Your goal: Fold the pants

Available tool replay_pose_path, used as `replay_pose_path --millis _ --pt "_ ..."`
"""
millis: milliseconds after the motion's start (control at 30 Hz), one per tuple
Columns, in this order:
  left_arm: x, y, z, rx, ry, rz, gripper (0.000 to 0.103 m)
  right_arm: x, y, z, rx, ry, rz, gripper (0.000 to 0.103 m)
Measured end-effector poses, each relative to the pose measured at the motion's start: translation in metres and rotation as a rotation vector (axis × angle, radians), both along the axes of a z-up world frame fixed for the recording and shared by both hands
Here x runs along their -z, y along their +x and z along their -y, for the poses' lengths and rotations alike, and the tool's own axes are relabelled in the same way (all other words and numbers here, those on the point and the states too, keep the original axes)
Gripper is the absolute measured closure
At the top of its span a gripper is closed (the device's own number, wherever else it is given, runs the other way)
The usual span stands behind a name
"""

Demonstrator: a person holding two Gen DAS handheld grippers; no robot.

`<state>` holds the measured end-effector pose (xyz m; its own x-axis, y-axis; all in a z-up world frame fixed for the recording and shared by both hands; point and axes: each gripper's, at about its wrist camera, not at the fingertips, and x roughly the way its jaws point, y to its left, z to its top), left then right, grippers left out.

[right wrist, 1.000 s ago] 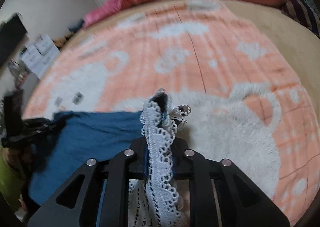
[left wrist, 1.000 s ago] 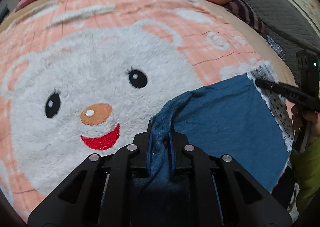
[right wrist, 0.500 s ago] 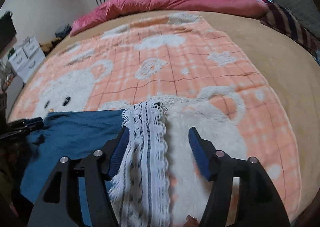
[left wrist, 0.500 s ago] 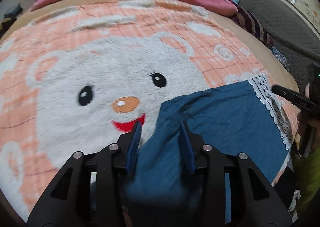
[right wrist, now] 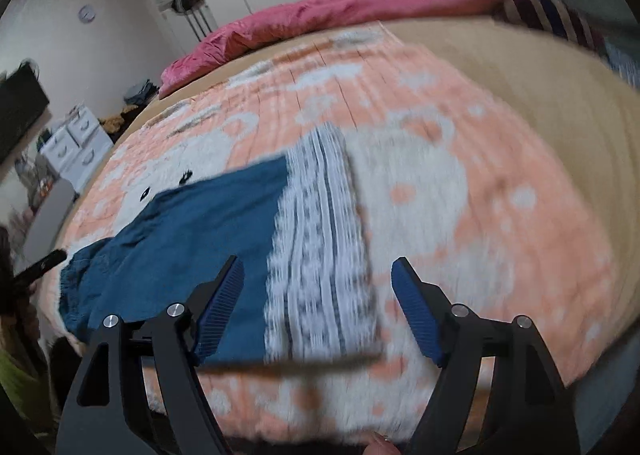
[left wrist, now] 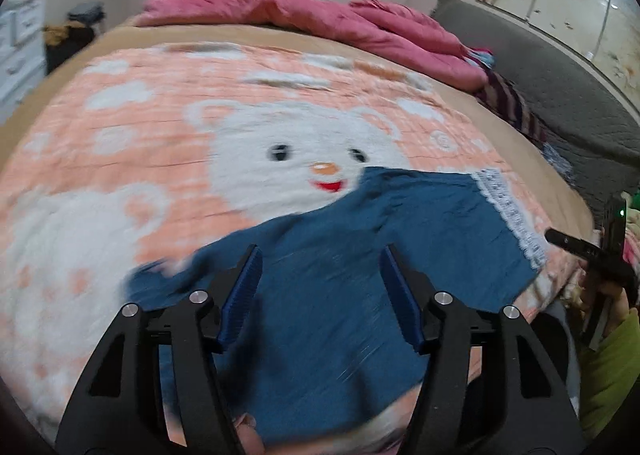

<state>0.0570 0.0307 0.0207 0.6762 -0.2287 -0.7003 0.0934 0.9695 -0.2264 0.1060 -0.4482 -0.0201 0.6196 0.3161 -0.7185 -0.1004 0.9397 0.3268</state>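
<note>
1. My left gripper (left wrist: 320, 279) hangs over the blue pants (left wrist: 344, 295); its fingers (left wrist: 244, 291) are apart and opening wider, nothing pinched, cloth only seen below the gap.
2. My right gripper (right wrist: 318, 295) has fingers (right wrist: 222, 303) spread and opening too, grasping nothing; the white lace trim (right wrist: 320, 255) shows through the gap but no pad touches it.
3. Pants lie flat on the peach bear blanket (left wrist: 120, 159), at its near edge, partly covering the white bear face (left wrist: 288, 159) just below the red mouth.
4. Lace trim runs along the pants' right end in the left wrist view (left wrist: 508, 215); in the right wrist view it is a broad white band right of the blue cloth (right wrist: 192, 239).
5. Pants' other end, away from the lace, looks bunched and wrinkled; blur hides detail.
6. In the left wrist view the right gripper's dark tip (left wrist: 576, 245) sits just beyond the lace end, off the blanket's edge, held by a hand (left wrist: 608, 295) with a green sleeve (left wrist: 612, 367).
7. In the right wrist view the left gripper's tip (right wrist: 40, 269) pokes in beside the bunched end.
8. Pink duvet (left wrist: 320, 19) is heaped at the blanket's far side, well apart from the pants.
9. Striped cloth (left wrist: 516, 111) lies near the duvet's right end.
10. Both views are motion-blurred.
</note>
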Motion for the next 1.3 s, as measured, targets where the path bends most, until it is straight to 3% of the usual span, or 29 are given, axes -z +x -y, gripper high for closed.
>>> replay_pose_path --millis 100,233,333,400,467,533,633,767,900,1000,1100,1300 --pt "0.006 -0.031 -0.029 -0.093 0.024 -0.019 0.043 0.016 -0.012 0.003 0.026 0.002 -0.038 0.028" --pt "0.025 -0.050 -0.059 -0.167 -0.055 -0.090 0.041 0.023 -0.012 0.008 0.047 0.039 -0.049 0.028" --pt "0.039 -0.048 -0.059 -0.179 -0.141 -0.133 0.040 0.021 -0.008 0.006 0.043 0.069 -0.047 0.028" --pt "0.044 -0.047 -0.051 -0.175 -0.147 -0.147 0.040 0.019 -0.005 0.004 0.042 0.069 -0.046 0.029" --pt "0.050 -0.044 -0.038 -0.188 -0.074 -0.156 0.042 0.018 -0.004 0.001 0.041 0.056 -0.052 0.030" --pt "0.052 -0.044 -0.032 -0.211 -0.001 -0.149 0.069 0.019 -0.004 -0.003 0.038 0.035 -0.057 0.034" --pt "0.049 -0.042 -0.033 -0.205 0.050 -0.137 0.073 0.015 -0.006 -0.010 0.055 -0.023 -0.040 0.035" --pt "0.035 -0.047 -0.049 -0.215 0.065 -0.112 0.074 -0.007 -0.017 -0.025 0.068 -0.150 0.063 0.035" --pt "0.033 -0.047 -0.054 -0.207 0.104 -0.121 0.072 -0.016 -0.022 -0.061 -0.086 -0.236 0.120 0.035" --pt "0.051 -0.044 -0.055 -0.207 0.123 -0.167 0.071 0.002 -0.015 -0.086 -0.191 -0.301 0.058 0.036" --pt "0.051 -0.046 -0.057 -0.214 0.147 -0.150 0.070 0.027 -0.010 -0.095 -0.214 -0.383 -0.050 0.036" --pt "0.044 -0.043 -0.066 -0.238 0.161 -0.126 0.068 0.033 -0.013 -0.091 -0.219 -0.413 -0.083 0.036"
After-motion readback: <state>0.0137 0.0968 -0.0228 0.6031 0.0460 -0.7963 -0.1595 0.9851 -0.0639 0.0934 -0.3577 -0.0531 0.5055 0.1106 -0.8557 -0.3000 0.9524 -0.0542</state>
